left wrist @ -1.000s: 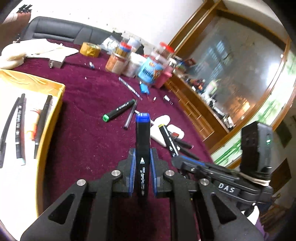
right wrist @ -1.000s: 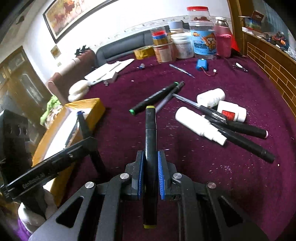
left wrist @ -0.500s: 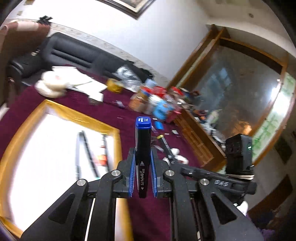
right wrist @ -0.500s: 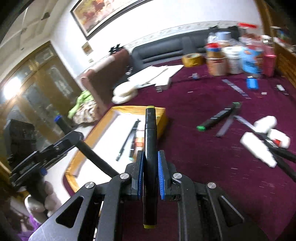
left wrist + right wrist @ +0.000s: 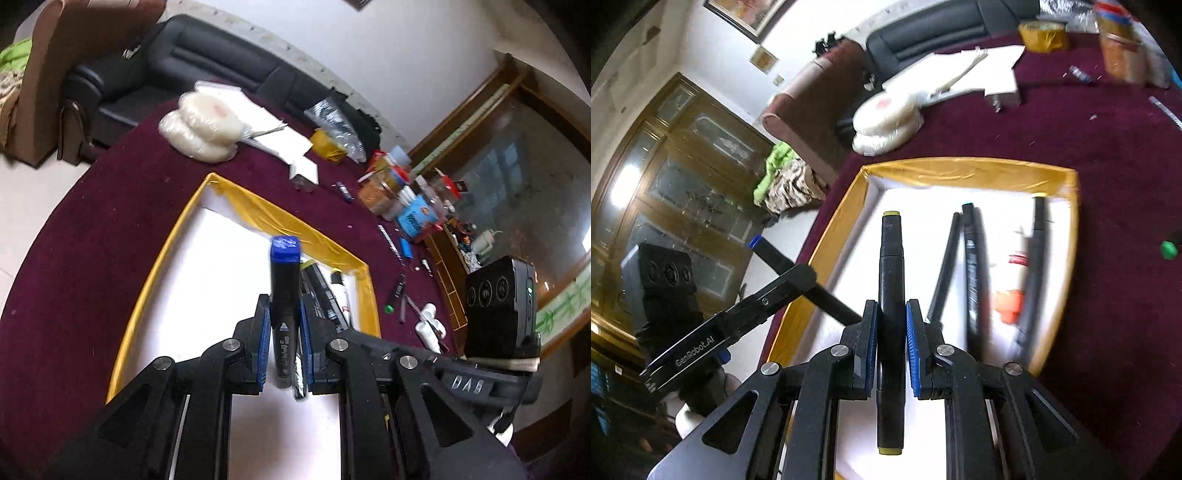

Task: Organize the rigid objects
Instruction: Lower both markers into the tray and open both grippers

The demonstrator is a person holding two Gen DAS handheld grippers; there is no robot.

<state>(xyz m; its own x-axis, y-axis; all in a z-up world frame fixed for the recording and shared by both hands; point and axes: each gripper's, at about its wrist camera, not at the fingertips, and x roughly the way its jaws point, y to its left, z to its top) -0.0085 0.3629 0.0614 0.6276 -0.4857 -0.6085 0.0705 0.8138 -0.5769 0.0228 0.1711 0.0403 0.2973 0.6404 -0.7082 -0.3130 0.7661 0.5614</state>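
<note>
Each tongs (image 5: 283, 332) (image 5: 891, 343) clamps a slim black marker above the yellow-rimmed tray (image 5: 960, 171).

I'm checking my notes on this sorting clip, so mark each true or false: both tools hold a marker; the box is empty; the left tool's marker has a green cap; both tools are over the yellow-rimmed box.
1. Both tools hold a marker. True: the left tool and right tool each clamp one.
2. The box is empty. False: several pens lie inside.
3. The left tool's marker has a green cap. False: it is blue.
4. Both tools are over the box. True.
</note>
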